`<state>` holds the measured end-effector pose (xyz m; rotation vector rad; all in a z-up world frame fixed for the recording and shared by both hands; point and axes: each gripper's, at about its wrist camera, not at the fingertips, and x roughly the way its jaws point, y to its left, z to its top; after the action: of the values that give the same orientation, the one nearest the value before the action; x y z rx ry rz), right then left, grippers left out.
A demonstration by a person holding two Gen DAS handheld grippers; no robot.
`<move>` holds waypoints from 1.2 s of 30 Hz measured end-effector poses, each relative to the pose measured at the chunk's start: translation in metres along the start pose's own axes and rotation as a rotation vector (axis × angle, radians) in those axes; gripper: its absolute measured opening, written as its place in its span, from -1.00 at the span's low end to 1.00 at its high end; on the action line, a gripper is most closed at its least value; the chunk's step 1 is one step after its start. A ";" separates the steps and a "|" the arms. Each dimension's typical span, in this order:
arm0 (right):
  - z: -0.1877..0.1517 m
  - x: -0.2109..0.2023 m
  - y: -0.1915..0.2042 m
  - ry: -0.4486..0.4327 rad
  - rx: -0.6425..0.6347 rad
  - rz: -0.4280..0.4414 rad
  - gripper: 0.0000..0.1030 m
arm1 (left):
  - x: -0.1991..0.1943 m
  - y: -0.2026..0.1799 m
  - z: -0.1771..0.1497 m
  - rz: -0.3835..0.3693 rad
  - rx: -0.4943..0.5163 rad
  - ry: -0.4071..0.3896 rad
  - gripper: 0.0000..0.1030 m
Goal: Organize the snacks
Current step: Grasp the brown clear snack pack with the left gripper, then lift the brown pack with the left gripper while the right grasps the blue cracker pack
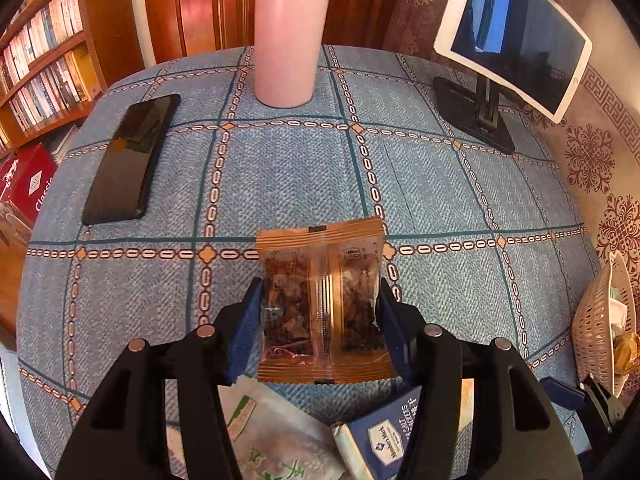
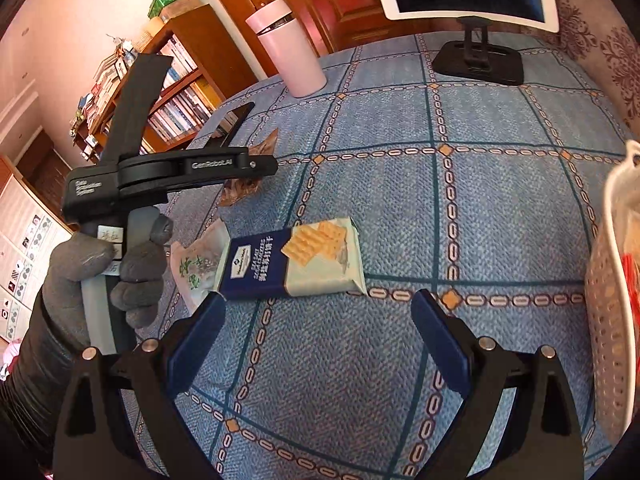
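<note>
My left gripper point(image 1: 320, 300) is shut on a clear brown snack packet point(image 1: 322, 304) with dark pieces inside, held above the table. The same packet shows in the right wrist view point(image 2: 244, 184), gripped by the left gripper point(image 2: 256, 164) in a gloved hand. A blue cracker pack point(image 2: 296, 260) and a white-green packet point(image 2: 196, 268) lie on the blue tablecloth; both also show under the left gripper, the cracker pack point(image 1: 386, 436) and the white-green packet point(image 1: 276, 440). My right gripper point(image 2: 318, 312) is open and empty, just short of the cracker pack. A white perforated basket point(image 2: 612, 300) stands at the right.
A pink bottle point(image 1: 288, 36) stands at the table's far side. A black phone point(image 1: 130, 160) lies at the left. A tablet point(image 1: 516, 28) on a black stand point(image 1: 476, 116) is at the far right. The basket point(image 1: 600, 320) holds wrapped snacks. Bookshelves stand beyond the table's left edge.
</note>
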<state>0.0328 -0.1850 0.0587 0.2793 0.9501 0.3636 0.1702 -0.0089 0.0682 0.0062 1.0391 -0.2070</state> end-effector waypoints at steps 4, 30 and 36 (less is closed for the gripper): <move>0.039 0.026 0.014 0.059 -0.103 0.072 0.81 | -0.036 0.017 0.000 0.055 -0.030 -0.008 0.10; -0.023 0.058 0.061 0.325 -0.474 -0.175 0.57 | -0.119 0.050 -0.021 0.153 -0.179 0.085 0.10; -0.016 0.064 0.067 0.326 -0.442 -0.229 0.45 | -0.125 0.044 -0.022 0.139 -0.138 0.102 0.11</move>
<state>0.0409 -0.0959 0.0285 -0.2995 1.1774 0.4035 0.0983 0.0574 0.1597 -0.0358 1.1487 -0.0084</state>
